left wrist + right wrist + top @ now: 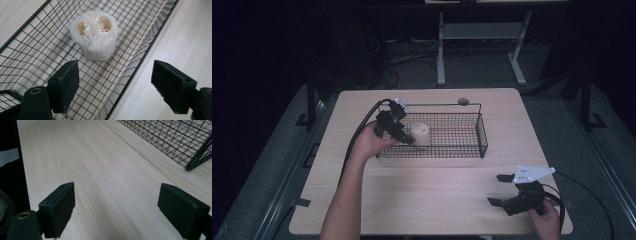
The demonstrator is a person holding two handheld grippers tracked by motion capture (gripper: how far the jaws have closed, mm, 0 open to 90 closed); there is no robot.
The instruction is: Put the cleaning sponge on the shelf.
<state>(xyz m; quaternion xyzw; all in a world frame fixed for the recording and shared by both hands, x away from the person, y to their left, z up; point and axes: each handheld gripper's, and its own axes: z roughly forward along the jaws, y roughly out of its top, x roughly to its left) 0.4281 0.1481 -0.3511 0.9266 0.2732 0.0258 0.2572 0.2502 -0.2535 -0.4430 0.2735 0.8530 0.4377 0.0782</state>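
Inside the wire basket (pixel 462 134) stands one loofah piece (pixel 94 33), the left tool (pixel 115 86) spread wide just beside it.

Basket (pixel 482 135) wire walls fence the loofah (pixel 420 133); open top gives free passage

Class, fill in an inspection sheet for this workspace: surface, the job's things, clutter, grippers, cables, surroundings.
Surface: pale wood table, bare in front.
Job's things: loofah piece standing on end inside the wire basket, near its left end.
Clutter: nothing seen.
Grippers: left gripper open, one jaw over the basket, one outside its rim; right gripper open over bare table.
Cables: black cable trailing from the left gripper.
Surroundings: dark room, white table frame behind.
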